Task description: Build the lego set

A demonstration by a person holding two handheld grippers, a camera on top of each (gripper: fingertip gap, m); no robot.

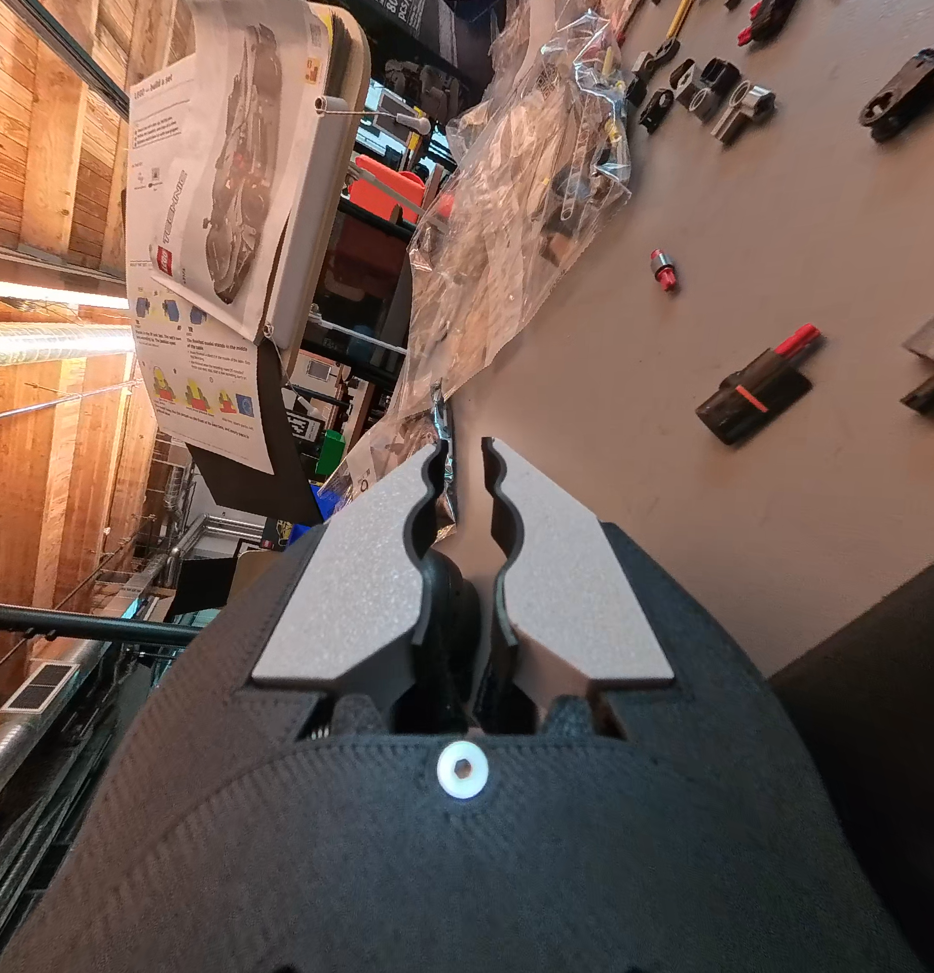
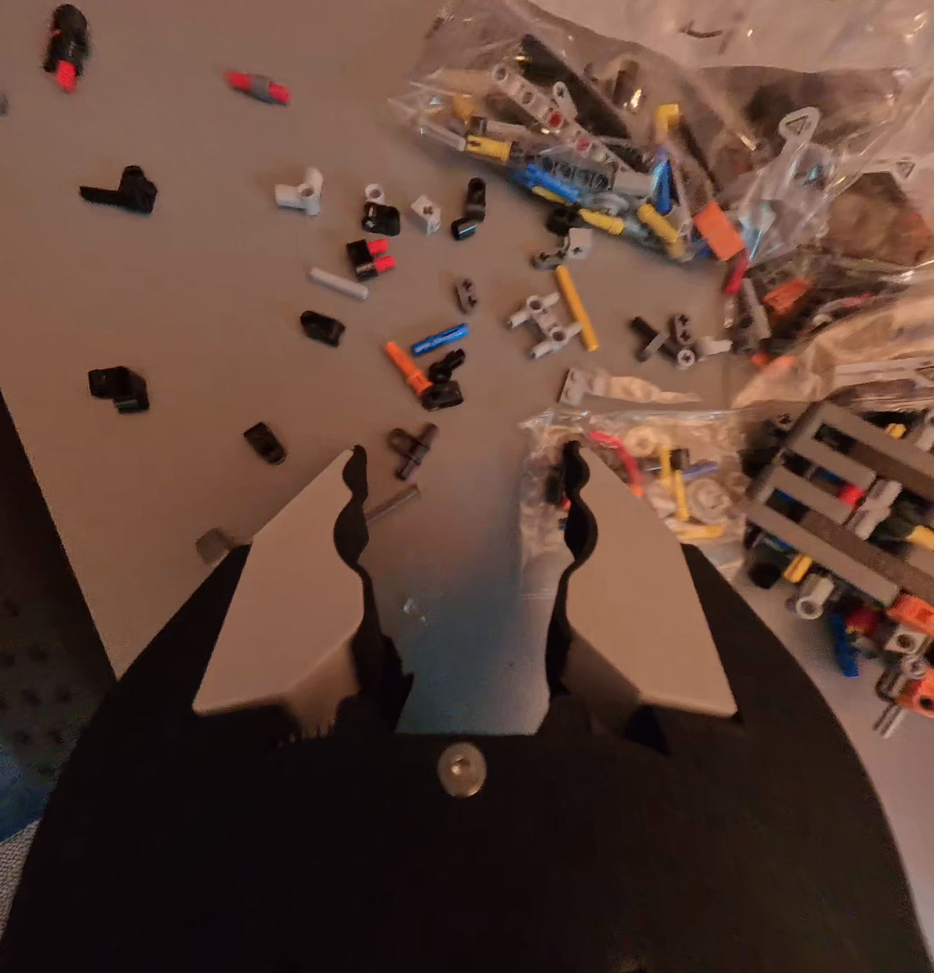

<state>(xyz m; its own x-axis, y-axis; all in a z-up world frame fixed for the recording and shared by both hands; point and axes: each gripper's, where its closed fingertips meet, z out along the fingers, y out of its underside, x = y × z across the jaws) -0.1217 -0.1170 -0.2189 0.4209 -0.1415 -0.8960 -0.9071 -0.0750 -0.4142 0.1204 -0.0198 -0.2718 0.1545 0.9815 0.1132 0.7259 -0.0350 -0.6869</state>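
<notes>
My left gripper (image 1: pixel 464 442) is turned on its side over the beige table (image 1: pixel 717 474). Its jaws are almost closed and grip a black rounded piece (image 1: pixel 450 595) deep between them. My right gripper (image 2: pixel 464 447) is open and empty above the table (image 2: pixel 191 316), just short of scattered small Lego pieces. Among them are a blue pin (image 2: pixel 439 338), an orange pin (image 2: pixel 405 365), a yellow axle (image 2: pixel 575 307) and a black pin connector (image 2: pixel 411 450). A partly built grey, orange and black assembly (image 2: pixel 844 526) lies to the right.
Clear bags of parts lie at the upper right (image 2: pixel 664 158) and beside my right fingertip (image 2: pixel 654 474). In the left wrist view a propped instruction booklet (image 1: pixel 217 210), bags (image 1: pixel 517 210) and black-and-red pieces (image 1: pixel 759 389) show. The table edge and dark floor (image 2: pixel 22 526) are on the left. Left tips to right tips: about 25 centimetres. To the blue pin (image 2: pixel 439 338): right tips about 5 centimetres, left tips about 25 centimetres. My right gripper is the nearer one to the yellow axle (image 2: pixel 575 307): about 6 centimetres, against 25 centimetres.
</notes>
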